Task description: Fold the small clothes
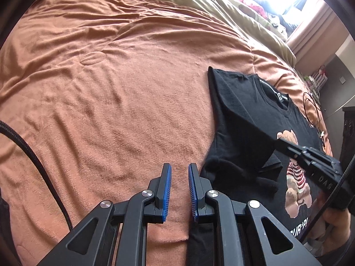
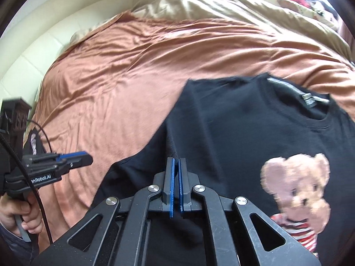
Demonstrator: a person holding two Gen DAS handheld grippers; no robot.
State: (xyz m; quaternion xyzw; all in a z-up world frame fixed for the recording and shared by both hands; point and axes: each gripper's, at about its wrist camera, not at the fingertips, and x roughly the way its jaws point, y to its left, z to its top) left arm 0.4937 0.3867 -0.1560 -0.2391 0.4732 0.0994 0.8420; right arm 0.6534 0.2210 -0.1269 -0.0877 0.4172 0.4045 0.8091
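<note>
The black tee [image 2: 244, 133] lay face up on the orange blanket [image 1: 99, 99], its left sleeve already turned in, likely to narrow it for folding. The right gripper [image 2: 176, 166] had its jaws pressed together on a raised ridge of the tee, probably to lift that side. The left gripper [image 1: 179, 175] hovered beside the tee, slightly spread, empty. Only the right view showed the pinch; the left view showed the sleeve's fold.

Black T-shirt [image 2: 244, 133] with teddy-bear print, face up on orange blanket, one side folded inward
</note>
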